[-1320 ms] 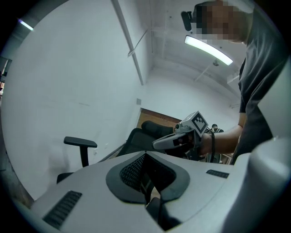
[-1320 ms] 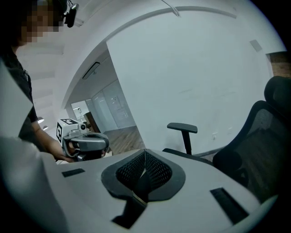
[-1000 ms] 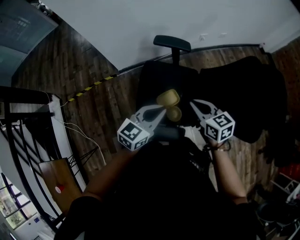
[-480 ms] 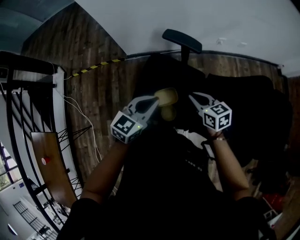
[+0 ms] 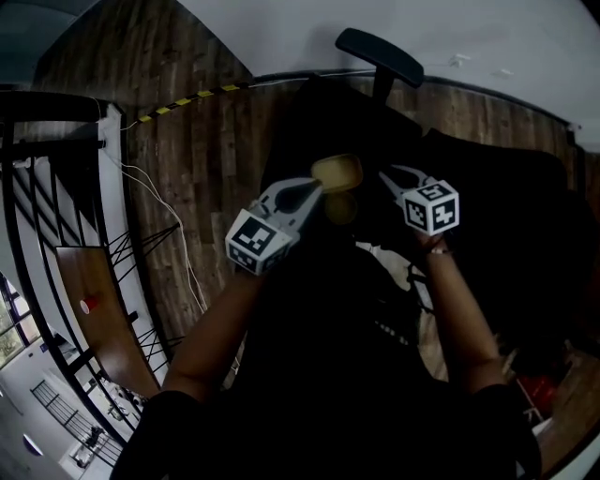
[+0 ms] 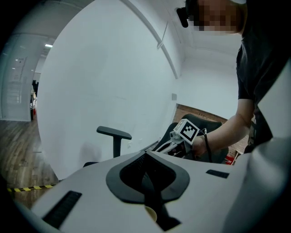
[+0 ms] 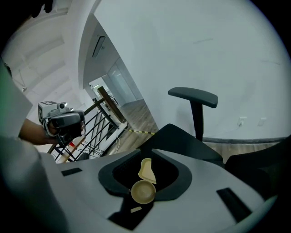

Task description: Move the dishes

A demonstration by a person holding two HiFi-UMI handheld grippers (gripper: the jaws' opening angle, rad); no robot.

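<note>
Dark plank floor under a white wall, head view looking steeply down. Far left: black railing, white cable trailing over the boards, yellow-black tape strip near the wall base. Next, left gripper, held out over the black chair and angled up and to the right. In its own view the jaw tips are together with nothing clamped. The loop between its fingers is mostly dark, with a pale sliver of dish at the bottom edge; can't tell which dish. In the head view its tip sits just beside the left edge of the tan plate, but its own view shows no plate at the tip, so beside, not gripping. Round tan bowl is just below the plate in frame. Both dishes lie on a dark surface between the two tools and lower than the jaws; looks like the seat, not certain. Then right gripper on the other side of the dishes, marker cube facing up. In its own view the tips are drawn together with nothing between them. Through its finger loop, plate and bowl show below, bowl mouth up, plate edge meeting the bowl's far rim. Chair armrest is at upper right, near the wall.
</note>
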